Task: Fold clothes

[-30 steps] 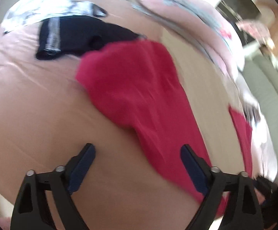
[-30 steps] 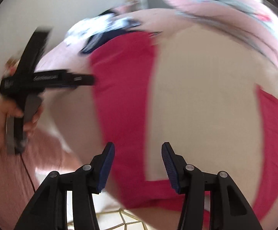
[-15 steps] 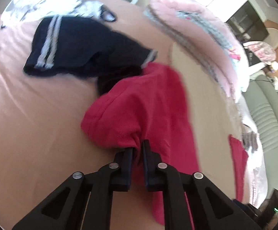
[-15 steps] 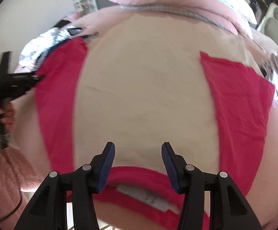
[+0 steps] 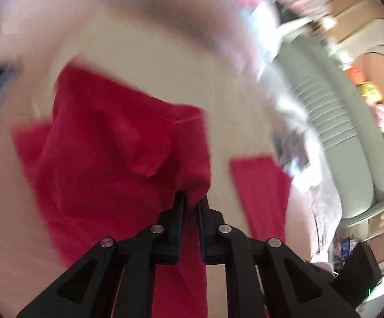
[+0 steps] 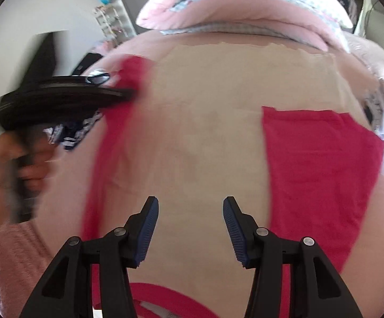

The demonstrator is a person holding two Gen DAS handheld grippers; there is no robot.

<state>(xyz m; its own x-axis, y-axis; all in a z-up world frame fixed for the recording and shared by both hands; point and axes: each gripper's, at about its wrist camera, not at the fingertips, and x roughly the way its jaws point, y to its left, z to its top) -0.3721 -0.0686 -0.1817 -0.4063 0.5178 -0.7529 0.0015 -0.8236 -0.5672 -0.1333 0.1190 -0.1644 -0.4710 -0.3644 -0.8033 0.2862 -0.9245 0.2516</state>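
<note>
- The right gripper (image 6: pixel 190 229) hangs with its jaws spread wide and nothing between them, over the beige body of the T-shirt (image 6: pixel 205 137) that lies flat on the pink bed (image 6: pixel 372 238); the red collar (image 6: pixel 165 295) sits just below its fingers.
- The left gripper (image 5: pixel 190 206) has its jaws clenched on a pinch of the red left sleeve (image 5: pixel 107 143), lifted off the bed; in the right wrist view the left hand (image 6: pixel 27 159) carries that gripper at the shirt's left edge, blurred by motion.
- Judging by this, the step in hand is turning the left sleeve in over the body. To do it well, keep the pinch firm and carry the sleeve low and flat, so the cloth lands without a bunch.
- A crease already shows in the lifted sleeve; it is best let down slowly so that it smooths out.
- The free right gripper could pin the beige body near the collar, so the shirt does not drag across.
- The red right sleeve (image 6: pixel 319 164) lies spread flat, out from the body.
- Beyond the shirt, a pink quilt (image 6: pixel 245 8) is heaped at the far end; dark and patterned clothes (image 6: pixel 70 132) lie at the left.
</note>
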